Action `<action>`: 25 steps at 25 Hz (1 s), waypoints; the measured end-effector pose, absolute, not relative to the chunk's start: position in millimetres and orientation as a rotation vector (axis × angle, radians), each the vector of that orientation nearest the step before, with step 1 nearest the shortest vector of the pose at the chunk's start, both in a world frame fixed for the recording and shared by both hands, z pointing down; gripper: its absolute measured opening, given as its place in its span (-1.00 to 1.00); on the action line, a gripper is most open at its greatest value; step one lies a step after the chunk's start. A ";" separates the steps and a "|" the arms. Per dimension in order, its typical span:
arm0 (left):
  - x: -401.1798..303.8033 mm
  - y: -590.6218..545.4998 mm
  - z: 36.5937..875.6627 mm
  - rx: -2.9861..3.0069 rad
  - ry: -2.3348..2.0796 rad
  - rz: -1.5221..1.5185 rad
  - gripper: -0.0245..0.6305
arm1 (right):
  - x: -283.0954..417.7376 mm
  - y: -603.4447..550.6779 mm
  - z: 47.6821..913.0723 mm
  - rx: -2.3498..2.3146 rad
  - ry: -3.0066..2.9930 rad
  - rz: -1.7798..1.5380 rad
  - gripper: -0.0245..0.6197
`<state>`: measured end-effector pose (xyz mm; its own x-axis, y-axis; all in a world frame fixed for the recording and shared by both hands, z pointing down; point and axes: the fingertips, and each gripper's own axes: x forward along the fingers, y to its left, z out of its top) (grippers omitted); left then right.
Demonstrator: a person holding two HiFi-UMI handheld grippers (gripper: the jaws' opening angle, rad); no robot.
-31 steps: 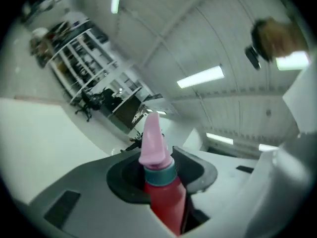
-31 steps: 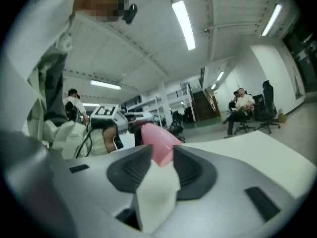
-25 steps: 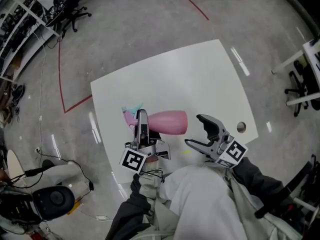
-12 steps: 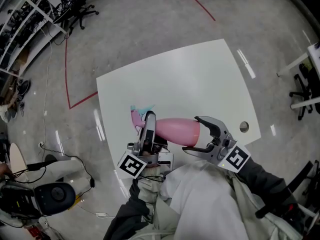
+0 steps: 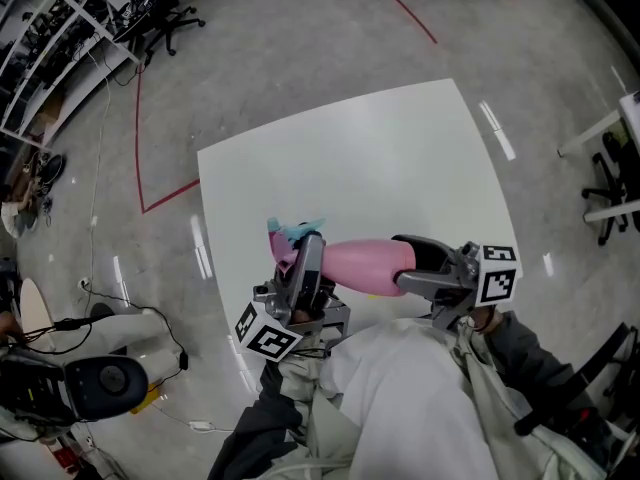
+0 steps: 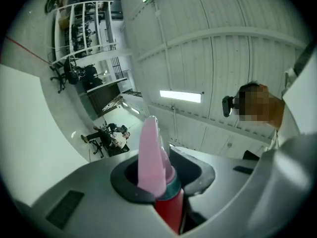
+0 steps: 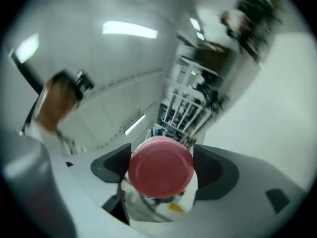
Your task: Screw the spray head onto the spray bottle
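"Why hold the bottle sideways in the air like that?"

"So the two tools can get at it end to end, I'd guess. The pink spray bottle (image 5: pixel 355 263) lies level, low in the middle of the head view, over the near edge of the white table (image 5: pixel 400 158) and clear of its top. The left gripper (image 5: pixel 308 250) has the spray head (image 5: pixel 290 236), that pink-and-teal piece at the bottle's left end. Its jaws have just been closing and now pinch narrow on it, with the pink part poking up between them."

"And the other one?"

"The right gripper (image 5: pixel 408 266) has just been spreading its jaws. They stand about as wide as they go, one on either side of the bottle's round base. I can't see the pads biting, so I'd call it loose round the base. Lined up like that, one end can turn against the other, which threading wants."

"Any brand on it?"

"None I can read; the side that shows is plain pink. The only print is the black-and-white squares on the left cube (image 5: pixel 268 336) and the right one (image 5: pixel 498 273), patterns rather than words."
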<state>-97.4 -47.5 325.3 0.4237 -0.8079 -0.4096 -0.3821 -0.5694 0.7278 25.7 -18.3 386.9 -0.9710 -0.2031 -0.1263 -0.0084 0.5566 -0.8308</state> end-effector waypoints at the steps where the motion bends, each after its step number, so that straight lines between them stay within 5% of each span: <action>1: -94.6 -45.8 323.8 2.168 -1.008 -1.025 -0.59 | 25.2 -18.1 395.3 -0.101 2.440 -1.595 0.27; 4: -95.0 -47.5 330.0 2.119 -1.048 -1.035 -0.61 | 26.1 -18.1 397.6 -0.072 2.342 -1.604 0.27; 15: -118.9 -57.3 345.8 1.844 -1.040 -1.160 -0.61 | 12.6 11.0 363.0 -0.464 3.175 0.230 0.27; 18: -119.7 -57.1 347.8 1.820 -1.026 -1.165 -0.61 | 11.6 5.1 361.4 -0.414 3.138 -0.057 0.27; 25: -119.8 -55.1 339.4 2.012 -1.048 -1.100 -0.60 | 11.1 -36.3 383.1 -0.182 2.595 -1.332 0.26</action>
